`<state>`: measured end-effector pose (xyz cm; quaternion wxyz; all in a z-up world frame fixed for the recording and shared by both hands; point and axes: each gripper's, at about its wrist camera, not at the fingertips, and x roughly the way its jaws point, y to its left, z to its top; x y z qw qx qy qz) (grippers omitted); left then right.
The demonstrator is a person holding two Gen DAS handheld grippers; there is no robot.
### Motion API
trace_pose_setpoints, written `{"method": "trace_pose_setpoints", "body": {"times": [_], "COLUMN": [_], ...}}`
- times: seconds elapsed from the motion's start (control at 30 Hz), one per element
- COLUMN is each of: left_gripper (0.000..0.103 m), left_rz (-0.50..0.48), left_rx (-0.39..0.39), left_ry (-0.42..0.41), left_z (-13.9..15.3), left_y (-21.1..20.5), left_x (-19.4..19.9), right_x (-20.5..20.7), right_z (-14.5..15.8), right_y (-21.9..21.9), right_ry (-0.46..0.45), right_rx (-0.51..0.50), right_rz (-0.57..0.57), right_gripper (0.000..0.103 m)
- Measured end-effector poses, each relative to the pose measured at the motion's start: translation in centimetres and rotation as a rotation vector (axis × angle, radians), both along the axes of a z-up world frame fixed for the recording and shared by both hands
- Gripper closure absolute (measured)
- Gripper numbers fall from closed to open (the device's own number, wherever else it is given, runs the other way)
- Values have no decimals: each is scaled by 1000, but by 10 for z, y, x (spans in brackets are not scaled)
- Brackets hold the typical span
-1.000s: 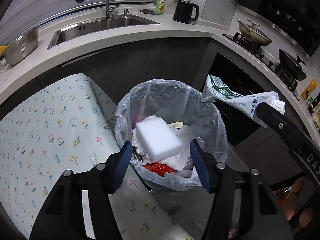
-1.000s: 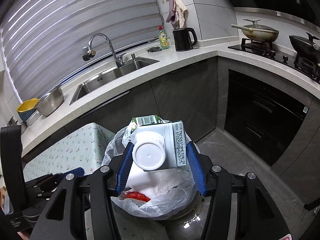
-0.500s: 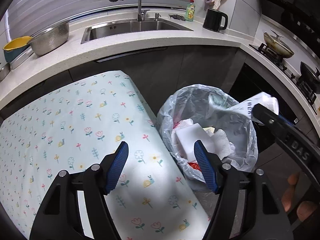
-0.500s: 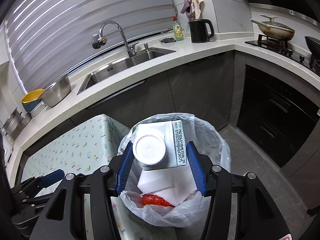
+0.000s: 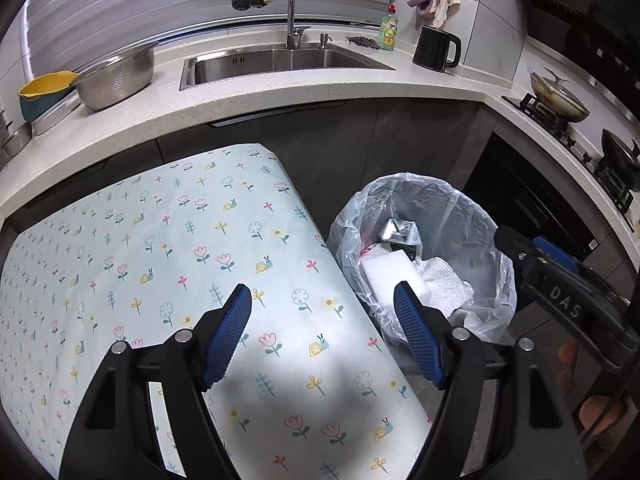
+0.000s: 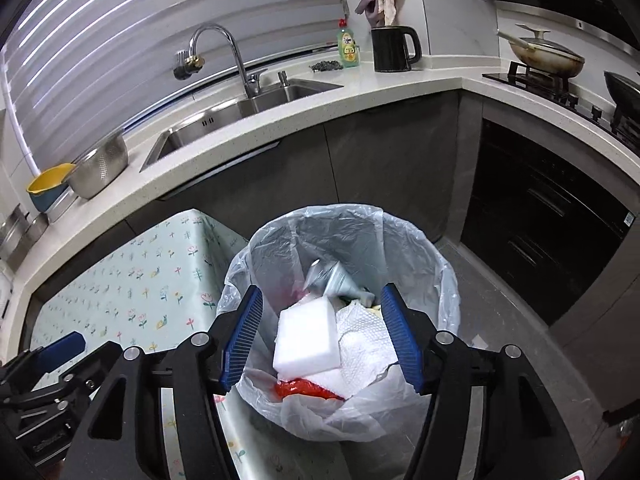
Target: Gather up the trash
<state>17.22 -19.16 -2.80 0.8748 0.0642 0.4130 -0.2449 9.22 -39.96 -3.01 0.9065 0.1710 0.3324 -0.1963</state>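
Observation:
A trash bin lined with a clear plastic bag stands on the floor beside the table; it also shows in the left wrist view. Inside lie a white foam block, crumpled paper towel, red wrapper and the milk carton, blurred, at the bin's far side, also visible in the left wrist view. My right gripper is open and empty above the bin. My left gripper is open and empty over the table's right edge.
The table wears a pale floral cloth. Behind runs a counter with a sink, faucet, metal colander, soap bottle and black kettle. A stove with pans is at right, dark cabinets below.
My right gripper opened and let go of the milk carton, which dropped into the bin. My left gripper swung left, from over the bin to over the table.

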Motion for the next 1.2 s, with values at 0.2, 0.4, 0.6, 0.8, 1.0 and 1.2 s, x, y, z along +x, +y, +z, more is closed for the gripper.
{"method": "trace_pose_setpoints", "body": {"times": [0.2,0.4,0.6,0.8,1.0,1.2], "left_gripper": [25,25,19,11,10,10], "left_rz": [16,19,38,50,69,100], "left_rx": [-10,-5,13,45,44,50], "left_ry": [-11,-21,-28,-39,-20,-6], "left_z": [9,16,20,22,21,20], "left_y": [9,15,23,27,33,35], "left_x": [-15,-31,-45,-58,-66,-69], "right_x": [-18,-34,-54,-75,-89,-91], "right_z": [18,34,44,49,51,53], "right_y": [15,37,49,52,57,62], "right_ry": [-12,-1,30,63,104,140], "right_rx": [0,-37,-58,-78,-97,-141], "right_rz": [-2,9,3,-3,26,46], "right_gripper": [40,37,29,19,18,7]}}
